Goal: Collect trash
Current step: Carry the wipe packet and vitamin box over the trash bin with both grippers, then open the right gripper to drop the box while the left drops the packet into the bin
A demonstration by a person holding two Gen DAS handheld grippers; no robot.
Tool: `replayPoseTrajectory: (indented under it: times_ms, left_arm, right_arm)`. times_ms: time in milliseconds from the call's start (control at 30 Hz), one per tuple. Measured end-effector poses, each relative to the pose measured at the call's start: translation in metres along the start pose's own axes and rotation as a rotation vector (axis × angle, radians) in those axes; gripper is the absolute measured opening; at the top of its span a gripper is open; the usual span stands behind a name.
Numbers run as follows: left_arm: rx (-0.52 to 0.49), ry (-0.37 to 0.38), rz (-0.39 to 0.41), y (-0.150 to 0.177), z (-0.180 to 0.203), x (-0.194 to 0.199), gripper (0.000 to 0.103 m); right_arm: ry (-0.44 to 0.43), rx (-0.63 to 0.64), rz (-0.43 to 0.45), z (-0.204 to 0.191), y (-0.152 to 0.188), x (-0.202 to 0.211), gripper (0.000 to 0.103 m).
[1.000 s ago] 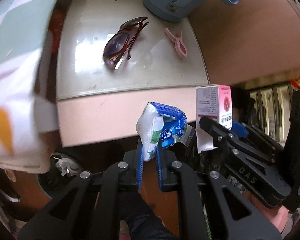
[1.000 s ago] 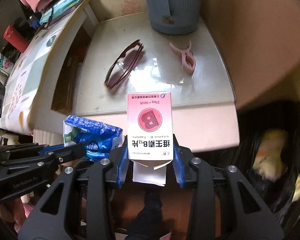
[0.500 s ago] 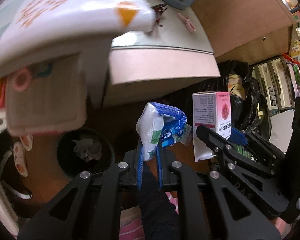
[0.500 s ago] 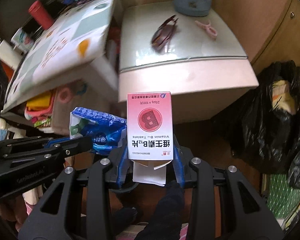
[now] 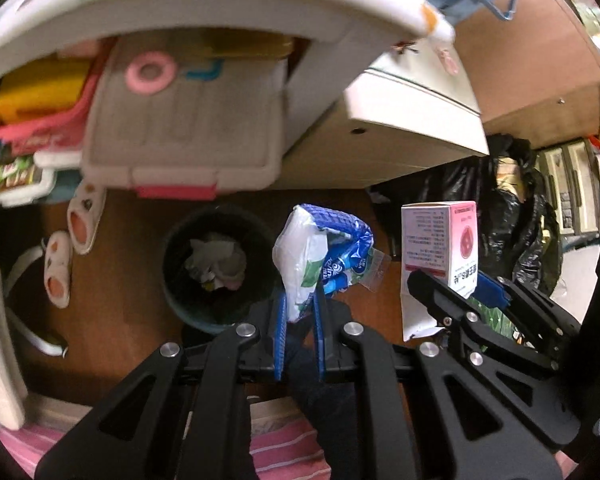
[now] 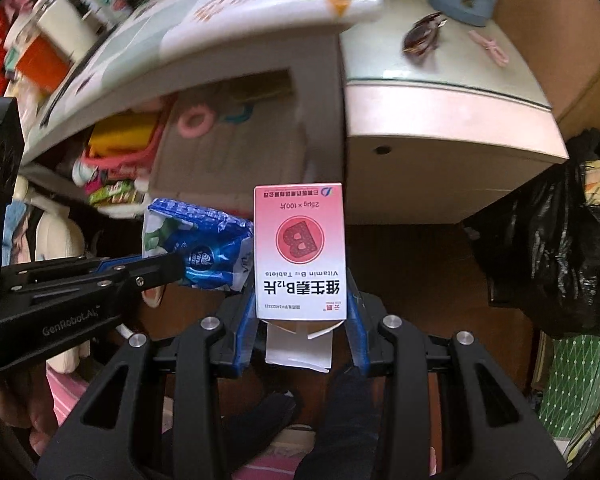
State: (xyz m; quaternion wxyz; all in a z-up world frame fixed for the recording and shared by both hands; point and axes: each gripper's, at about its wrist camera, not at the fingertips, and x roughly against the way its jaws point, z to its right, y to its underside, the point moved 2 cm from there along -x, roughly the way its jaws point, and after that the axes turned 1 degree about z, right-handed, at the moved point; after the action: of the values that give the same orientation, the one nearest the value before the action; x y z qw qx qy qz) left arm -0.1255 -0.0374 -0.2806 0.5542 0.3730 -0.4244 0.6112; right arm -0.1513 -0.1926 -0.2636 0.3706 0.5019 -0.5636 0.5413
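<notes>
Left gripper (image 5: pixel 300 312) pinches a blue-and-white wrapper (image 5: pixel 320 256), just right of the dark bin (image 5: pixel 216 268) on the floor. Right gripper (image 6: pixel 300 320) clamps a pink tablet box (image 6: pixel 299 252).

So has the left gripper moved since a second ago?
Yes. The left gripper, shut on the blue wrapper, has pulled back off the glass-topped cabinet and now hangs beside the floor bin.

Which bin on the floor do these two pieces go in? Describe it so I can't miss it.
Look under the white desk, on the brown floor. The trash bin is the round, dark one beside the white slippers, already holding crumpled paper, unlike the tied black bags.
</notes>
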Motion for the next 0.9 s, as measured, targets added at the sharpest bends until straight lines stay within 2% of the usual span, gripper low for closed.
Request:
replayPoseTrajectory:
  times_ms: [167, 467, 700, 767, 900]
  left_arm:
    - [0.049, -0.032, -0.017, 0.014, -0.029, -0.019, 0.011]
    - [0.103, -0.079, -0.058, 0.037, -0.073, -0.076, 0.011]
    - [0.122, -0.099, -0.063, 0.043, -0.094, -0.120, 0.012]
    - [0.130, -0.108, -0.064, 0.044, -0.098, -0.131, 0.012]
    - [0.144, -0.126, -0.068, 0.043, -0.106, -0.150, 0.014]
  right_arm:
    - [-0.021, 0.058, -0.057, -0.021, 0.016, -0.037, 0.039]
    - [-0.037, 0.117, -0.144, -0.029, 0.041, -0.110, 0.039]
    - [-0.040, 0.145, -0.165, -0.029, 0.048, -0.159, 0.041]
    - [-0.041, 0.161, -0.162, -0.029, 0.049, -0.171, 0.058]
    - [-0.026, 0.190, -0.170, -0.024, 0.053, -0.189, 0.064]
